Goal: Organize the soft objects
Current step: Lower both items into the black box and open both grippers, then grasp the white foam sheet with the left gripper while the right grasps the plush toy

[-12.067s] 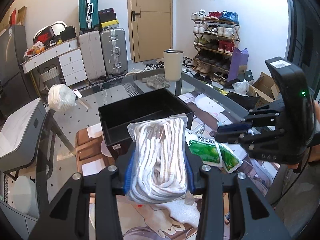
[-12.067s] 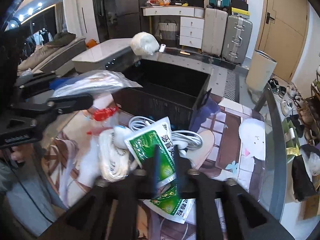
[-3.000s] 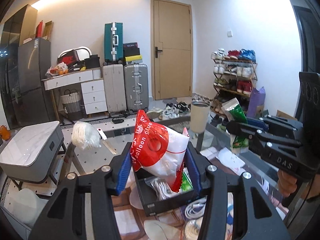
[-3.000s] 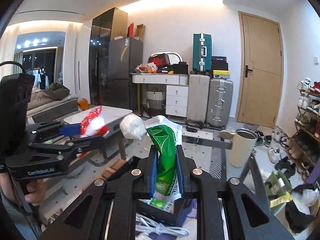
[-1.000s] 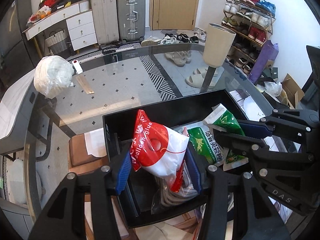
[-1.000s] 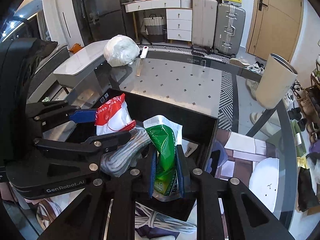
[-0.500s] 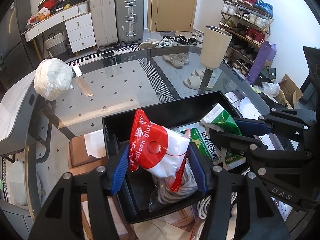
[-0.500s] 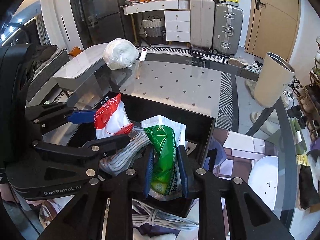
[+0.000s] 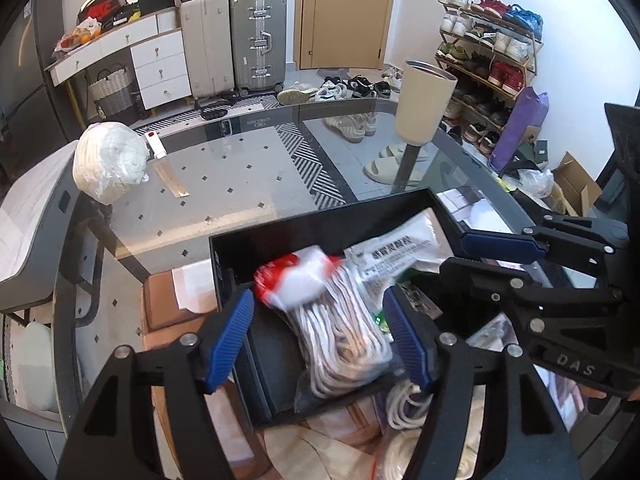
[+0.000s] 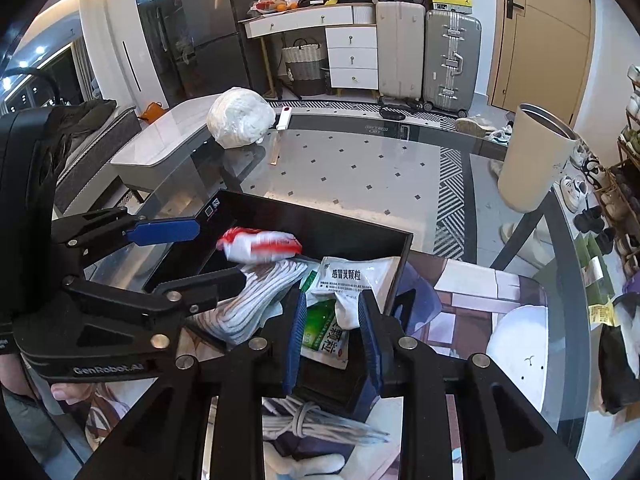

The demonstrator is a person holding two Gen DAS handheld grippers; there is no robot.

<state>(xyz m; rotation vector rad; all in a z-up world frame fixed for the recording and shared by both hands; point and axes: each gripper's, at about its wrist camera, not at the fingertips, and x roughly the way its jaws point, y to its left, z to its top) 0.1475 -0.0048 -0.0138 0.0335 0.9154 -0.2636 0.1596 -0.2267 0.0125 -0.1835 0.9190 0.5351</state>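
Two soft packets lie in the rectangular black plastic bin [image 9: 280, 236] on the glass-topped table [image 9: 240, 184], both free of the jaws. One is a red-and-white plastic packet [image 9: 298, 282], blurred in both views, resting on a clear bag of coiled white rope [image 9: 344, 336] at the left side of the bin. The other is a white-and-green sachet printed with Chinese characters [image 10: 340, 280], leaning against the bin's right-hand wall with its green lower part [image 10: 324, 332] showing between the right gripper's [image 10: 332, 334] blue pads.

Its jaws have just been opening; the pads stand a little apart on either side of the sachet and do not press on it. The left gripper [image 9: 320, 340] hangs over the left half of the bin; its jaws have also just been opening and now stand wide, the blue pads [image 9: 228, 340] clear of the red-and-white packet and the rope bag below them. Each gripper shows in the other's camera, side by side over the bin.

Just in front of the bin, on a printed mat [image 10: 472, 280], lies a tied bundle of grey cable [image 10: 312, 424]. Farther off on the glass sit a white bagged bundle [image 9: 108, 160] at the far left and a cream cylindrical bin [image 9: 424, 106] at the far right. Beyond stand suitcases [image 9: 256, 40], a white drawer unit [image 9: 160, 68], a wooden door [image 9: 344, 12] and a shoe rack [image 9: 492, 52].
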